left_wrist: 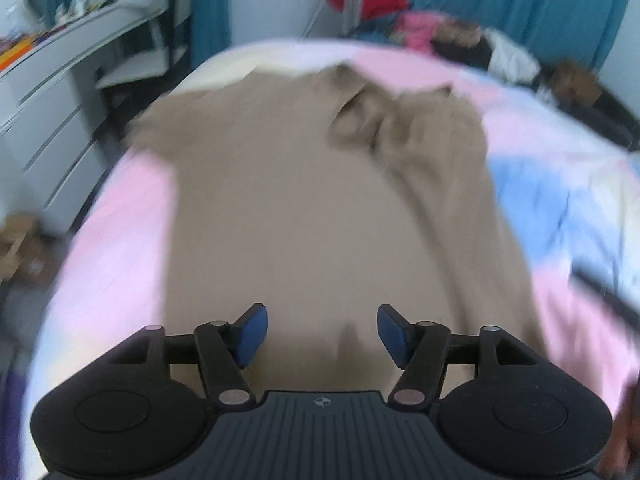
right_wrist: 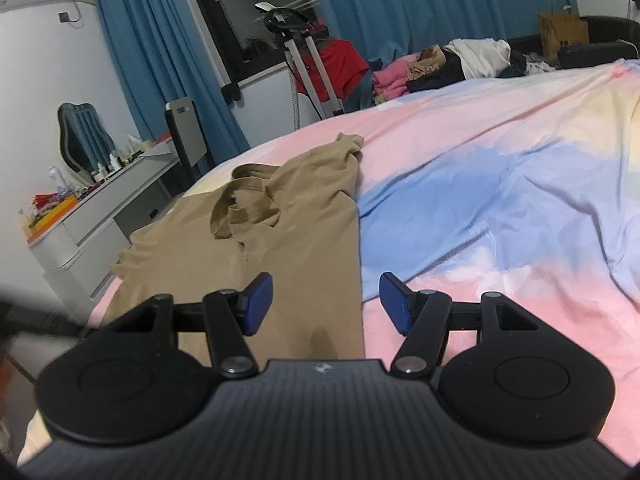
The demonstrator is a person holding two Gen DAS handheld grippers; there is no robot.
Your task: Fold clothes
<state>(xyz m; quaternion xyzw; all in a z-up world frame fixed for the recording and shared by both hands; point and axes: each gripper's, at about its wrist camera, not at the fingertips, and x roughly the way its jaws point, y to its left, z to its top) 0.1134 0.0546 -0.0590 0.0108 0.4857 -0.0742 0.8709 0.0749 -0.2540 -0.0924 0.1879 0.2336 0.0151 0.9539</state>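
Left wrist view was motion-blurred: left gripper [left_wrist: 322,332] hung with blue pads [left_wrist: 252,334] spread wide, nothing between them, over the lower part of a tan shirt [left_wrist: 288,200]. Shirt lay flat ahead of the claw on a pink-and-blue bedsheet [left_wrist: 120,240], collar [left_wrist: 356,120] at the far end, right side folded inward. Grey desk [left_wrist: 52,92] stood far left of the claw.

Right wrist view was sharp: right gripper [right_wrist: 326,302] also wide, holding nothing, straddling the shirt's [right_wrist: 280,248] right edge, left pad over fabric, right pad over sheet [right_wrist: 500,208]. Clothes pile [right_wrist: 452,60] sat far ahead-right, blue curtains [right_wrist: 420,0] behind. No readable writing or brand; only a small round emblem on each gripper body, illegible.
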